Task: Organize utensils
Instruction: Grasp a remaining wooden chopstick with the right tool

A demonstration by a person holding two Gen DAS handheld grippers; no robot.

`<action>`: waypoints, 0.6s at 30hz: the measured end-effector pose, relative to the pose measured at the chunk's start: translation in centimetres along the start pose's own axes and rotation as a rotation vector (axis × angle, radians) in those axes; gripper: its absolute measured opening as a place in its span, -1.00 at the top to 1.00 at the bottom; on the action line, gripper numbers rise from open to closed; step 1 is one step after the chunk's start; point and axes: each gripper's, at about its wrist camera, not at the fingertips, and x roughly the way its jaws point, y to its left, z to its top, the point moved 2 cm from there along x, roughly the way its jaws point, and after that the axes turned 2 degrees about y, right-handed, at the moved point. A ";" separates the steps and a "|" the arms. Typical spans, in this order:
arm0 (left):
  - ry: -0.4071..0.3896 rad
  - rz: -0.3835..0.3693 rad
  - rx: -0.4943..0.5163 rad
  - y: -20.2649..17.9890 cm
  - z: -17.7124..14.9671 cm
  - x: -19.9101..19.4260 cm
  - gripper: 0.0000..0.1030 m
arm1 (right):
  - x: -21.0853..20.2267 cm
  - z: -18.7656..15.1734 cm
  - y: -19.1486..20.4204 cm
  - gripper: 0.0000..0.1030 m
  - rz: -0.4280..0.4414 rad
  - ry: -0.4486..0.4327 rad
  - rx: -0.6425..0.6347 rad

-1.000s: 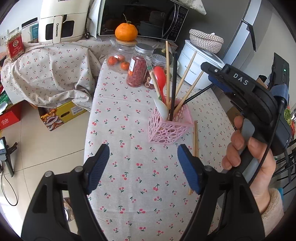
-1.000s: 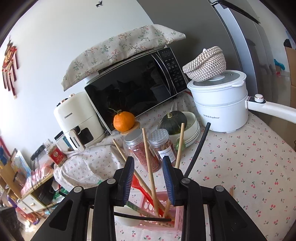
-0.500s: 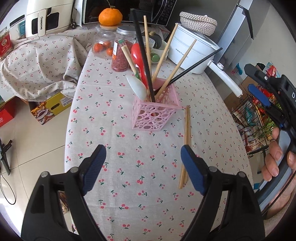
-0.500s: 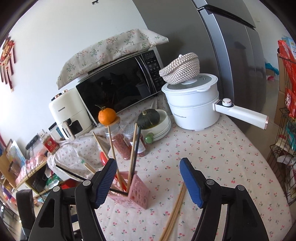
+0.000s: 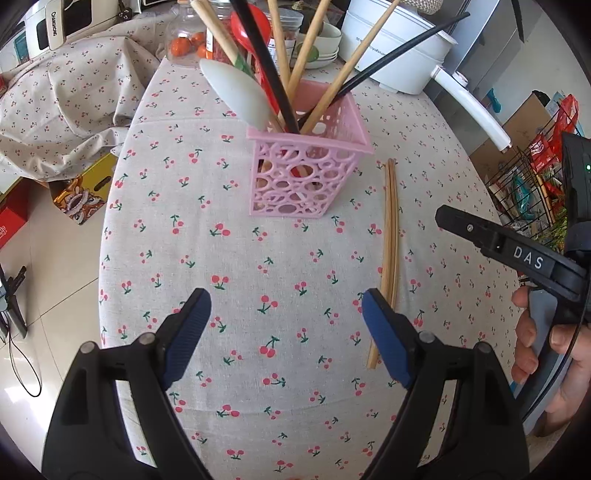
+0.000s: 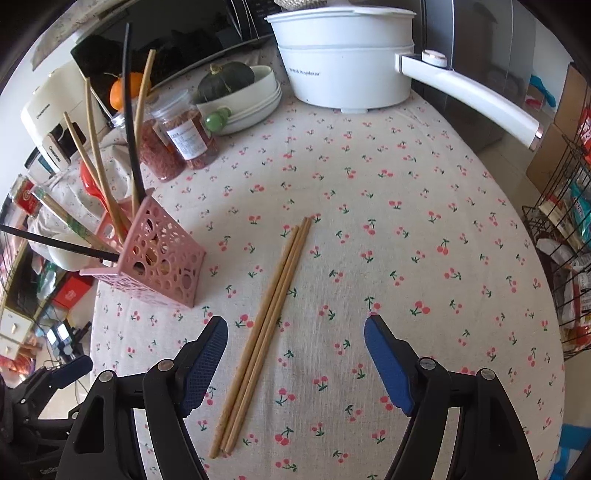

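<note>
Right gripper lowered over chopsticks, ends hidden

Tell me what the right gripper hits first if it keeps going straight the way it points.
Most likely the wooden chopsticks lying on the tablecloth: they run between the open fingers of the right gripper, nearer the left one. Depth is unclear.

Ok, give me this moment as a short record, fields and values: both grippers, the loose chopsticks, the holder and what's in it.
left gripper: open, empty, above the cloth in front of the holder
right gripper: open, empty, over the loose chopsticks
loose chopsticks: three wooden ones, lying flat side by side on the tablecloth, beside the holder, not touching it
pink holder: upright, lattice sides
holder contents: wooden chopsticks, black chopsticks, red spoon, white spoon
left to do: loose chopsticks not yet in holder
</note>
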 end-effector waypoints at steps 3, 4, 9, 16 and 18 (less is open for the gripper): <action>0.027 -0.001 -0.006 0.0 0.0 0.5 -0.63 | 1.9 0.0 -0.3 -0.51 -0.018 0.059 0.023; 0.033 -0.002 -0.007 0.0 0.0 0.6 -0.63 | 2.4 0.1 -0.2 -0.51 -0.027 0.073 0.025; 0.048 -0.007 -0.018 0.2 0.1 0.9 -0.63 | 4.8 0.4 -0.1 -0.51 -0.072 0.120 0.021; 0.051 -0.011 -0.022 0.4 0.1 0.8 -0.63 | 6.7 1.0 0.6 -0.52 -0.154 0.120 -0.019; 0.053 -0.011 -0.021 0.6 0.1 0.8 -0.63 | 7.1 1.0 1.0 -0.52 -0.199 0.133 -0.041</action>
